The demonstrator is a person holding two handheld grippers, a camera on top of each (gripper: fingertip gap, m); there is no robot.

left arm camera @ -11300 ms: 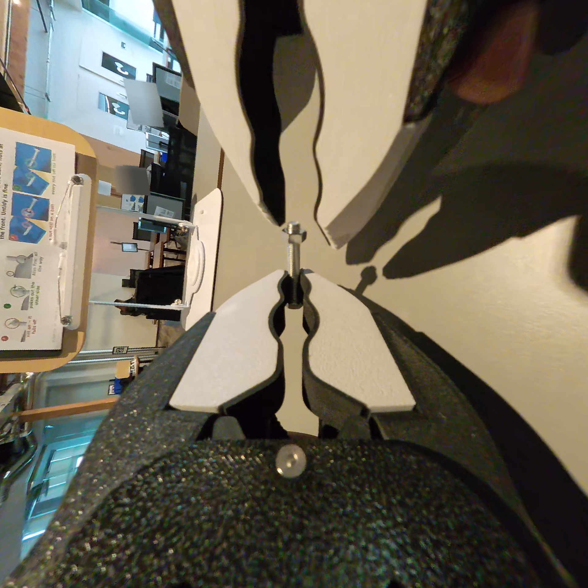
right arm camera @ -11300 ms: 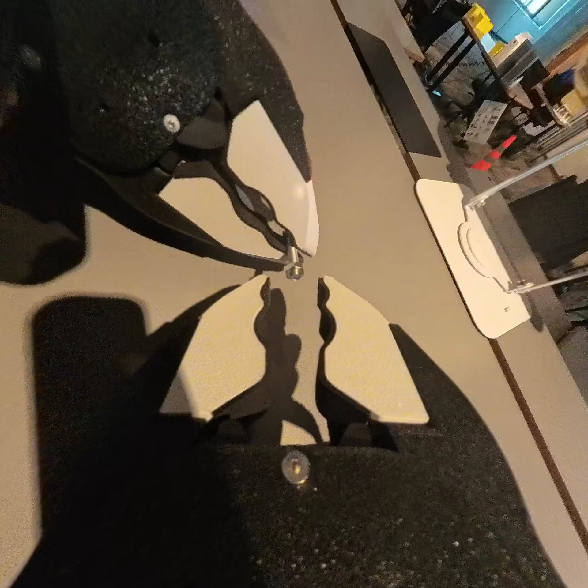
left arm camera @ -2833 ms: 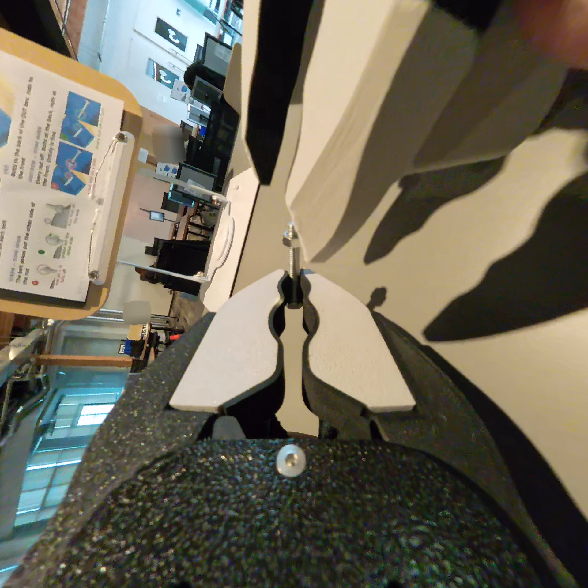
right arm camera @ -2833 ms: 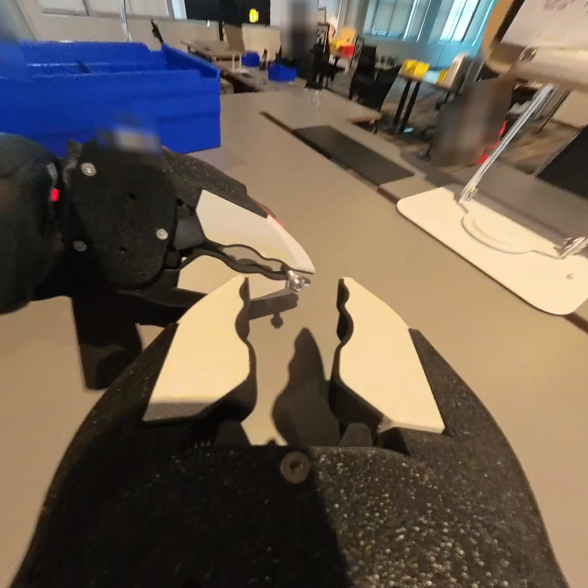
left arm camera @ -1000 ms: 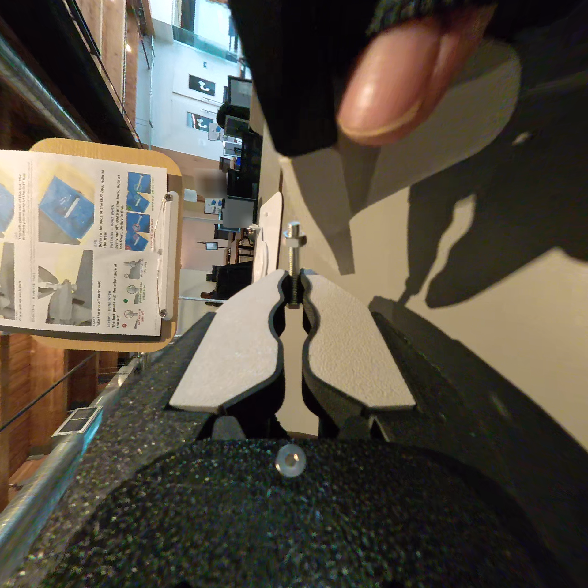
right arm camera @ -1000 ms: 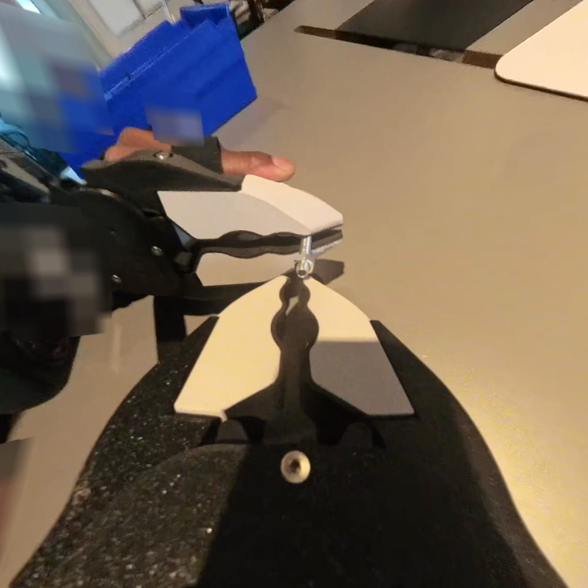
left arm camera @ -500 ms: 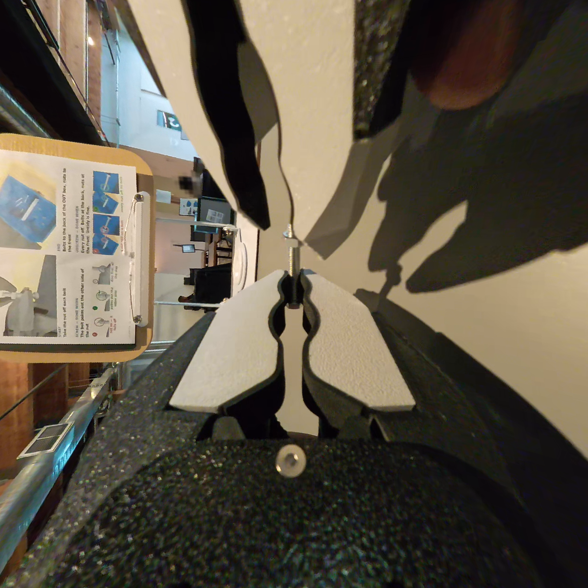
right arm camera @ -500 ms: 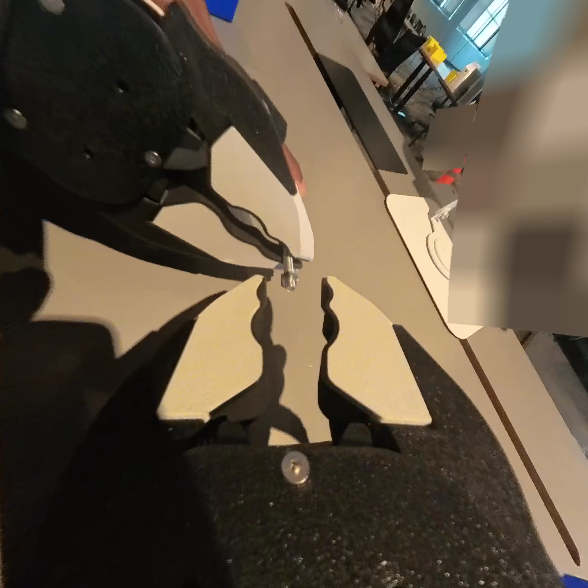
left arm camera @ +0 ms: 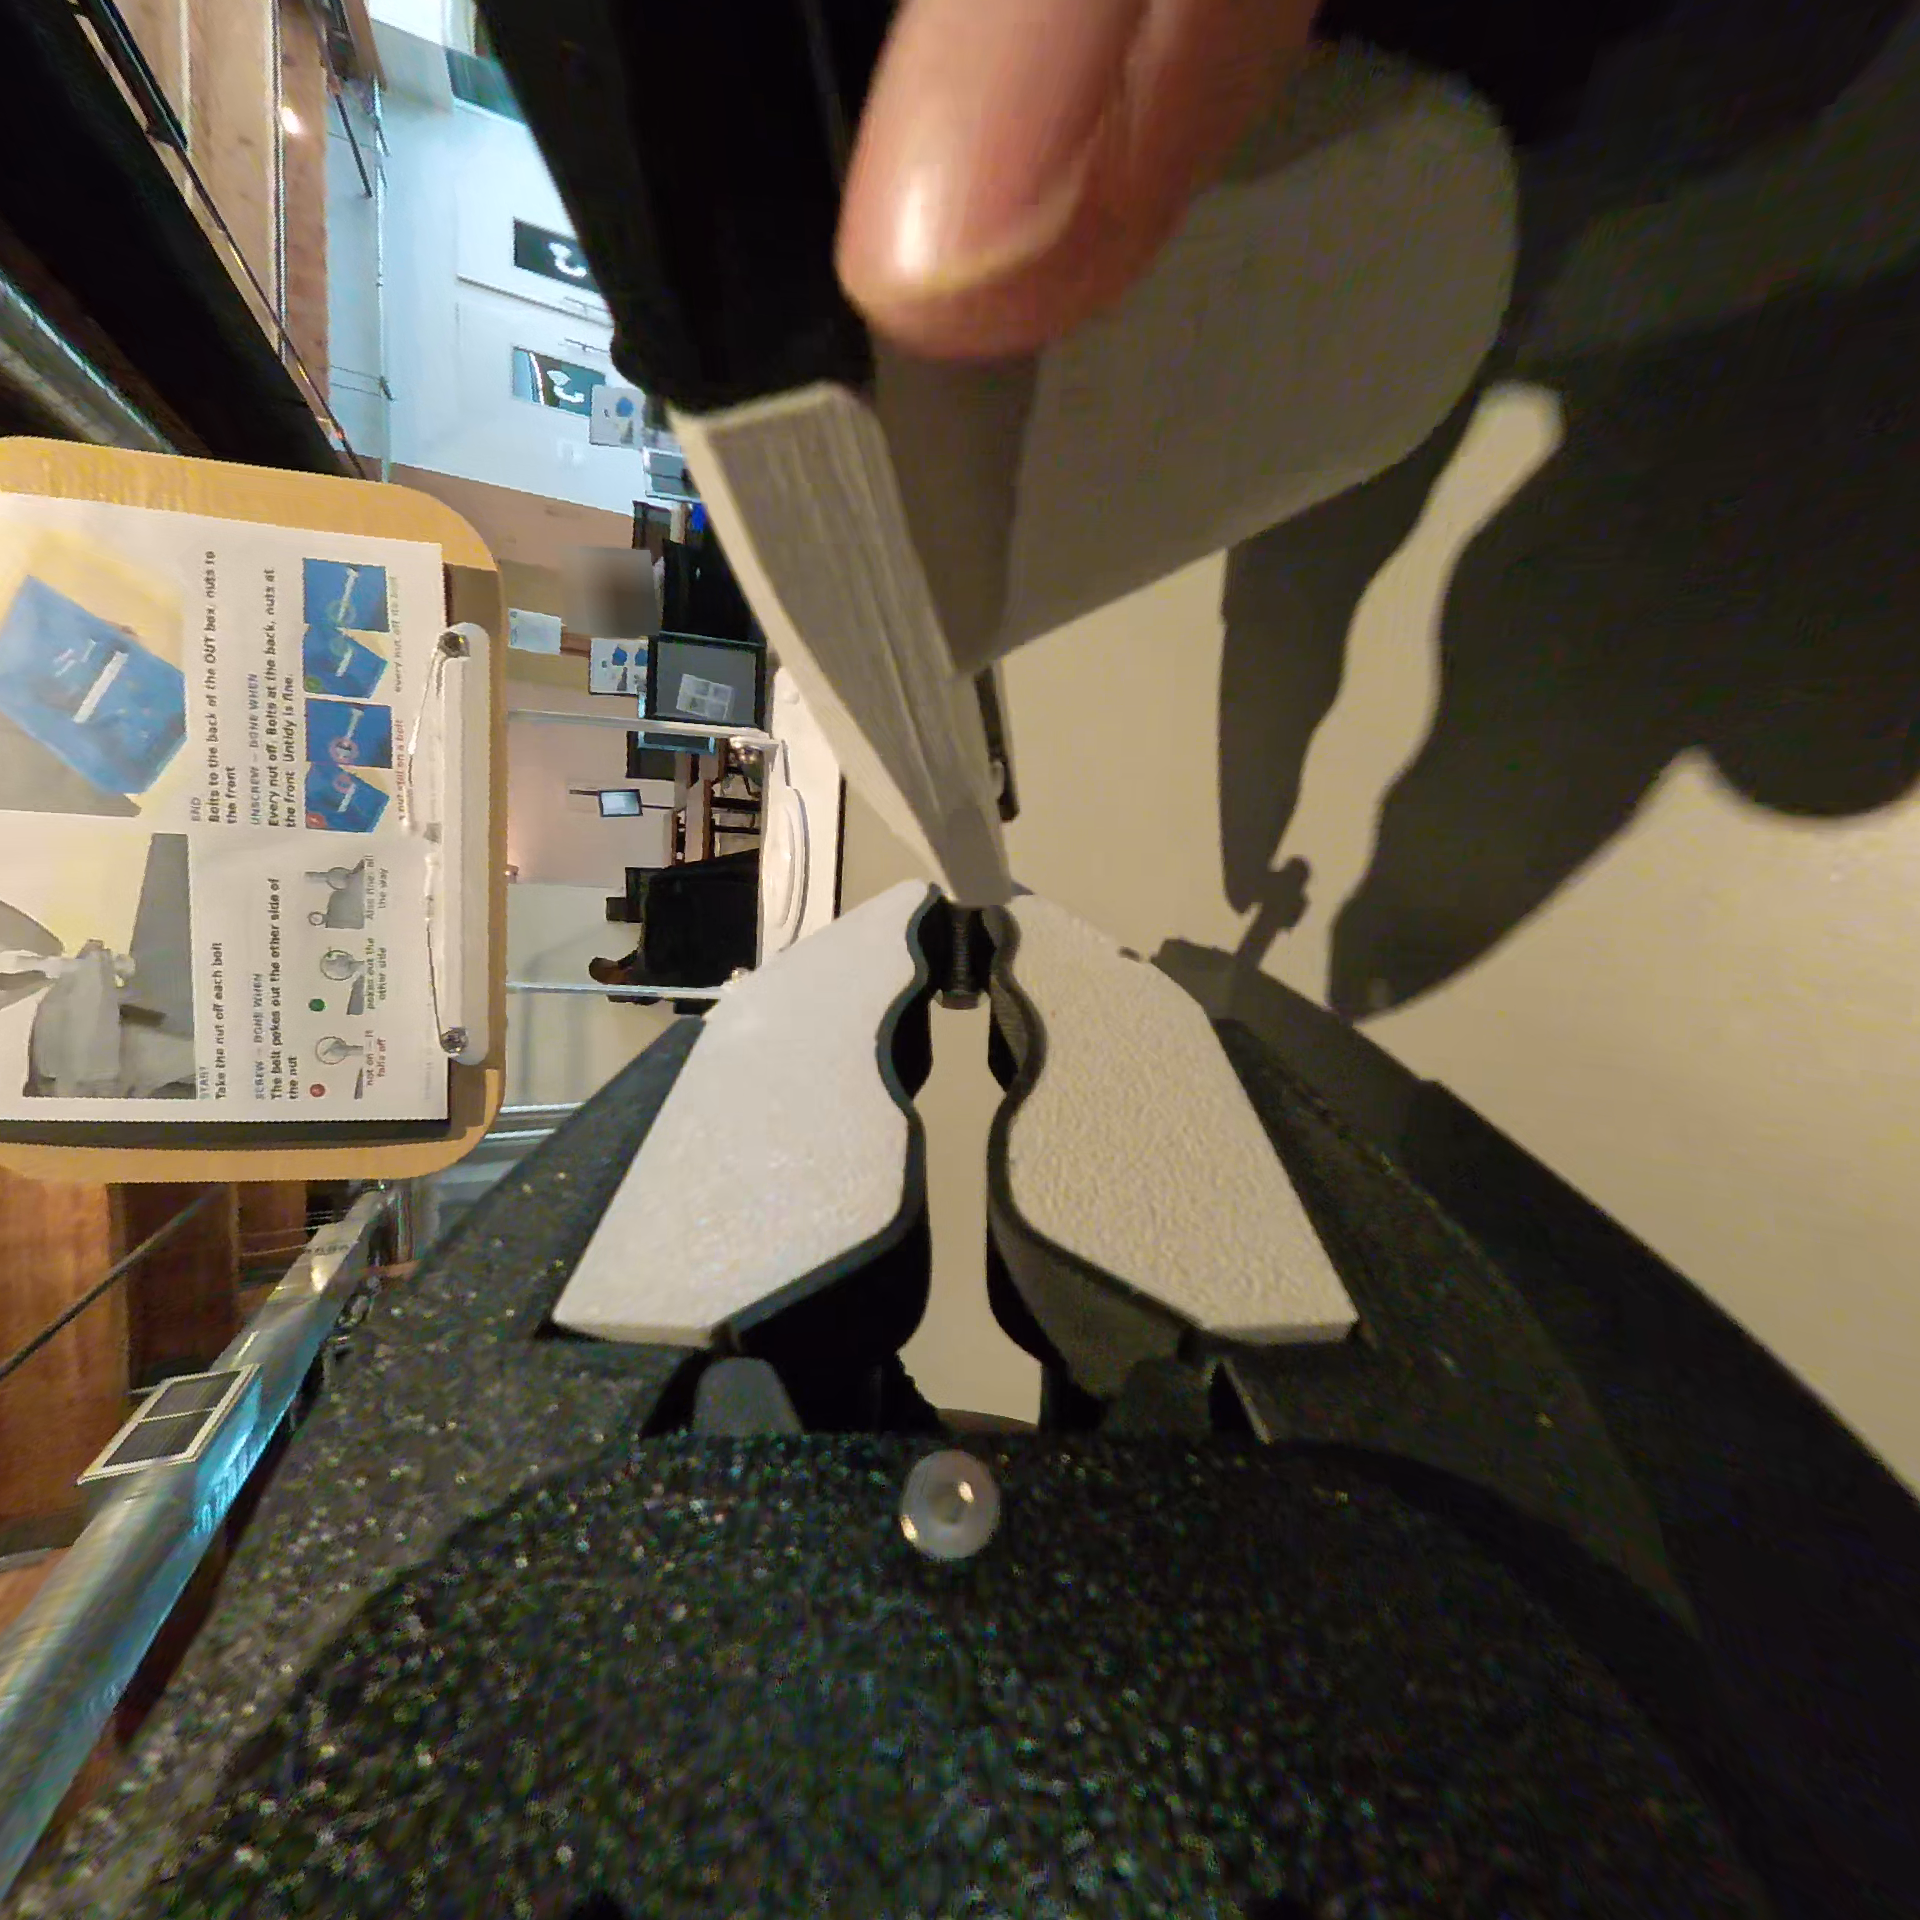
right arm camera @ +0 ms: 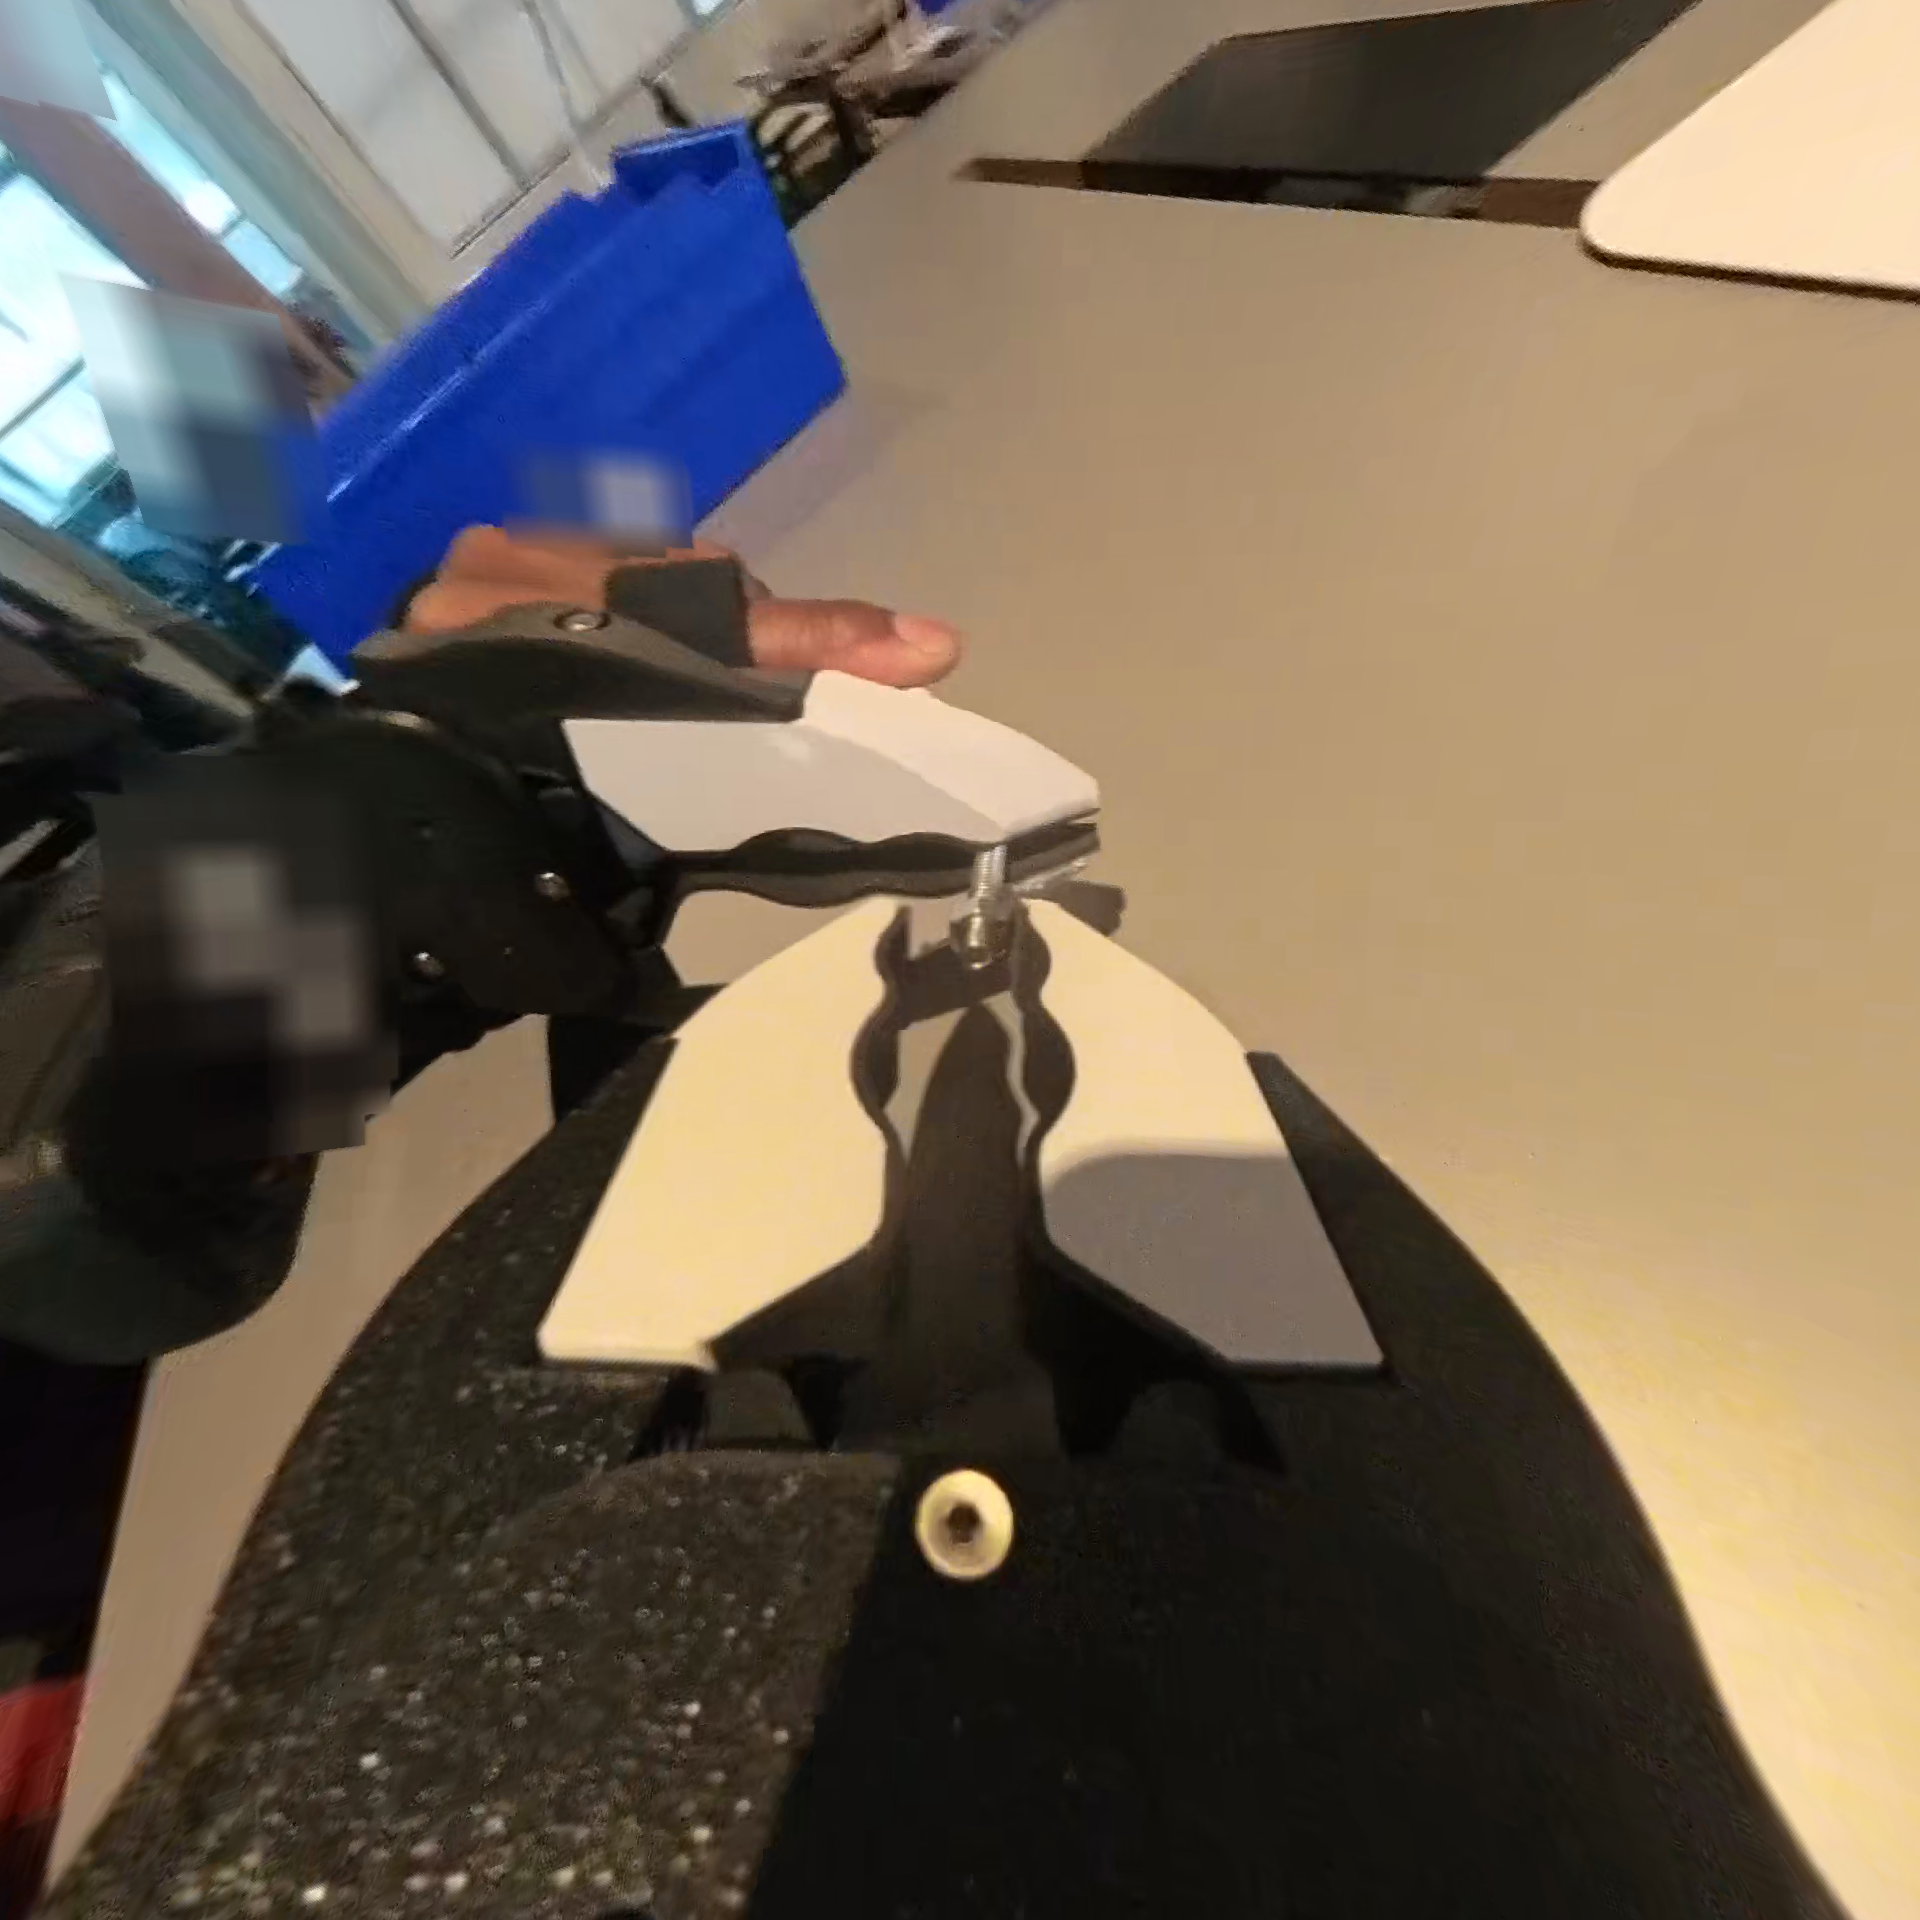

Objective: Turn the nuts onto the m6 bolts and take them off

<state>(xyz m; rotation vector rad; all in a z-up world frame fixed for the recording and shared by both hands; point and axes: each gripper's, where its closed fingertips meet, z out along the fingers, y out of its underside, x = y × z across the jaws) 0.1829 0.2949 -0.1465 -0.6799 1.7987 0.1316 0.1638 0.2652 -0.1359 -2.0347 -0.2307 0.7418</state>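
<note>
My left gripper (left arm camera: pixel 961 914) is shut on the threaded shank of a small silver bolt (left arm camera: pixel 958 961), holding it above the beige table (right arm camera: pixel 1455 623). In the right wrist view the left gripper (right arm camera: pixel 1075 831) comes in from the left with the bolt (right arm camera: pixel 987 868) pointing down toward the camera. My right gripper (right arm camera: pixel 971 920) is closed around the silver nut (right arm camera: pixel 977 930) at the bolt's free end. In the left wrist view the right gripper's fingers (left arm camera: pixel 862 644) come down from above and hide the nut. A person's fingertip (left arm camera: pixel 987 187) rests on that gripper.
A blue plastic bin (right arm camera: pixel 582 343) stands on the table behind the left gripper. A white board (right arm camera: pixel 1766 187) and a dark strip (right arm camera: pixel 1351 104) lie at the far right. A wooden clipboard with an instruction sheet (left arm camera: pixel 229 810) stands at the left.
Half a second ago my right gripper was open and turned sideways next to the nut. It has turned back and closed on the nut. The left gripper has kept hold of the bolt.
</note>
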